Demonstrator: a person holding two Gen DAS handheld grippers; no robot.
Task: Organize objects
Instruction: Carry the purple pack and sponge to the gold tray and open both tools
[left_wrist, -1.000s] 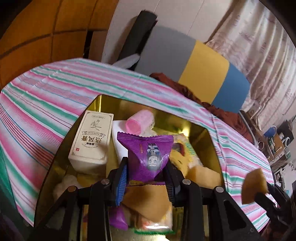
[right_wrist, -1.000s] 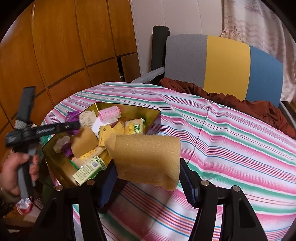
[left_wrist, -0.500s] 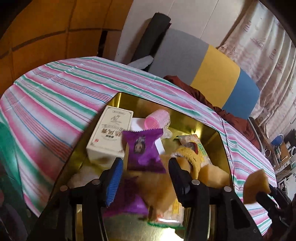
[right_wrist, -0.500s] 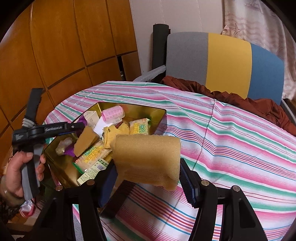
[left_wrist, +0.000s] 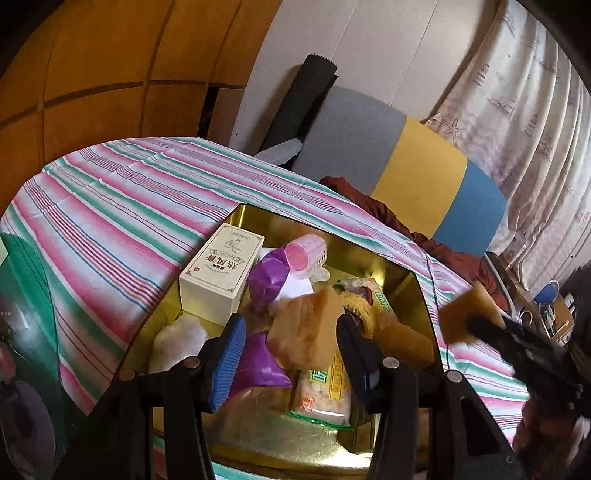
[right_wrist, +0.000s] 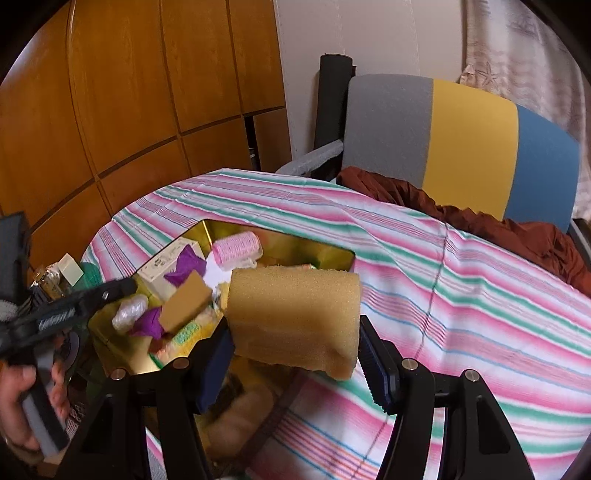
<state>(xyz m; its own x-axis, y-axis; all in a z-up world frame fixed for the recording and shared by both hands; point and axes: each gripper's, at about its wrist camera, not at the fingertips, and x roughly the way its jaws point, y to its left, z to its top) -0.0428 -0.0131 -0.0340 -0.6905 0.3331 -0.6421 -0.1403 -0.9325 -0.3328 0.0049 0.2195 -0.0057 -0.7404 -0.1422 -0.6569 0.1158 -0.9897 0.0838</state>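
A gold tin (left_wrist: 417, 295) on the striped tablecloth holds a white box (left_wrist: 221, 266), a pink roller (left_wrist: 306, 254), a tan sponge piece (left_wrist: 306, 332), snack packets (left_wrist: 325, 391) and two purple packets. One purple packet (left_wrist: 267, 280) lies loose beside the white box. My left gripper (left_wrist: 290, 358) hovers open above the tin's near side with nothing gripped. My right gripper (right_wrist: 295, 350) is shut on a large yellow sponge (right_wrist: 291, 317), held just above the tin's (right_wrist: 332, 254) right rim. In the left wrist view that sponge (left_wrist: 465, 314) shows at the right.
A chair (right_wrist: 469, 140) with a grey, yellow and blue back stands behind the table, a brown cloth (right_wrist: 480, 221) draped on it. Wood panelling fills the left. Small bottles (right_wrist: 55, 280) stand at the table's left edge. A person's hand (right_wrist: 22, 406) holds the left gripper.
My left gripper opened and let go of the purple packet, which dropped into the tin beside the white box. The right gripper carried its sponge closer to the tin.
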